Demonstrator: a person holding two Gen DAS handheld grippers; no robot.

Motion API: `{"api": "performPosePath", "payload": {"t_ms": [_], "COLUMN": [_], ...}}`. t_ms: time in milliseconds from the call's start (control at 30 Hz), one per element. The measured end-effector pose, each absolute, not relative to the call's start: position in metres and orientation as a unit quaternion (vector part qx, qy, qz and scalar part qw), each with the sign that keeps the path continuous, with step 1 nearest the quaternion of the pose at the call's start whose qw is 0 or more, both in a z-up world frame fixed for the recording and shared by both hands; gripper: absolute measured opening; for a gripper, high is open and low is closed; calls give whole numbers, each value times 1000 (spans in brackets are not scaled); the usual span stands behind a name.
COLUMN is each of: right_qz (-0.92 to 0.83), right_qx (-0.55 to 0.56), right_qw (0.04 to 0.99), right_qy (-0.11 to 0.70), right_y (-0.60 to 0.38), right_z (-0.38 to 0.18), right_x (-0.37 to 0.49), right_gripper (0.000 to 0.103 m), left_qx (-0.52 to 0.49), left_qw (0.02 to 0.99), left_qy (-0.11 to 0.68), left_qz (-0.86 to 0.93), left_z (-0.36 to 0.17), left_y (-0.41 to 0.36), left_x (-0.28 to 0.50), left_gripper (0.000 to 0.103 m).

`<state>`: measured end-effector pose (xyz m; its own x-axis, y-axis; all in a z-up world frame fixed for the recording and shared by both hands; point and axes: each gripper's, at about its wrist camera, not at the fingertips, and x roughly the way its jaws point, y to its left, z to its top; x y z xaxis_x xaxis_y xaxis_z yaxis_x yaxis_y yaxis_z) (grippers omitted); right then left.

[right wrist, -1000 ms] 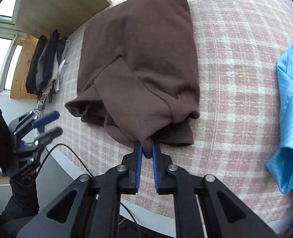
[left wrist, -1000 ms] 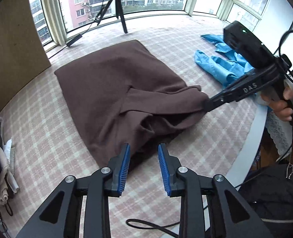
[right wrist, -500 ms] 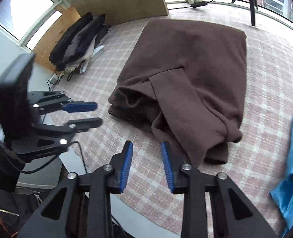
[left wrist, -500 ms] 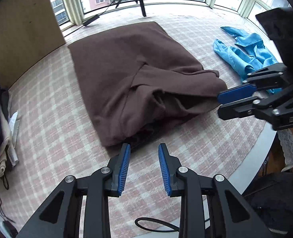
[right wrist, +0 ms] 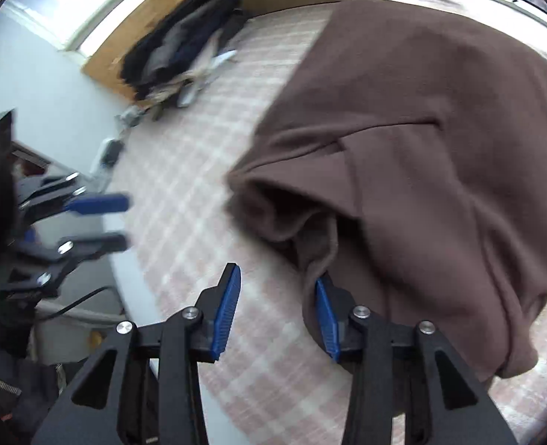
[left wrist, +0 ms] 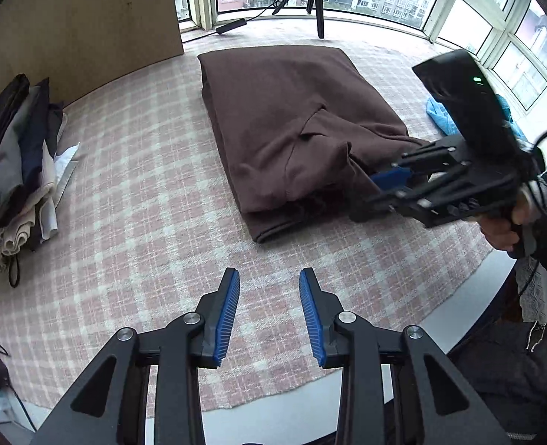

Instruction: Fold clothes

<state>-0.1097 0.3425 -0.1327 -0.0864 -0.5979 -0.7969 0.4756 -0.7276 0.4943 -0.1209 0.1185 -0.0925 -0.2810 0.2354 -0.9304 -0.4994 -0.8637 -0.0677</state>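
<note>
Left wrist view: a thick, soft brown garment (left wrist: pixel 292 118), partly folded into a rough rectangle, lies at frame centre on a pink-and-white checked woven cloth (left wrist: pixel 143 193). The left gripper (left wrist: pixel 269 296) hangs wide open over bare cloth, holding nothing. The right gripper (right wrist: pixel 277 296), equally spread, touches the garment's rumpled near edge without clamping it.

Ahead of my left gripper (left wrist: pixel 269 311) I see bare checked tablecloth (left wrist: pixel 143 193) up to the brown garment (left wrist: pixel 292 118); a clothes pile (left wrist: pixel 17 155) crowds the left edge.
</note>
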Motion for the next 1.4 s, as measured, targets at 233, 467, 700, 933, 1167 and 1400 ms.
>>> {"api": "performPosePath", "payload": {"t_ms": [233, 467, 700, 933, 1167, 1400], "right_qz": [-752, -724, -699, -749, -753, -781], "right_qx": [551, 597, 614, 578, 604, 589], "right_qw": [354, 294, 361, 301, 191, 140], "right_qy": [-76, -183, -62, -124, -178, -152], "right_y": [371, 379, 316, 358, 417, 469], "right_z": [-114, -163, -155, -121, -144, -109], "right_x": [-103, -139, -107, -117, -127, -107], "right_gripper": [40, 8, 8, 8, 11, 11], "left_qx": [-554, -556, -559, -525, -535, -526], "left_qw": [223, 215, 208, 252, 337, 358], "left_qy": [115, 117, 112, 103, 143, 189], "left_qz": [794, 794, 795, 806, 762, 748], "left_z": [-97, -98, -104, -92, -136, -119], "left_y": [117, 112, 102, 122, 184, 170], "left_x": [-125, -121, -123, -145, -179, -162], "left_gripper": [32, 36, 36, 36, 37, 36]}}
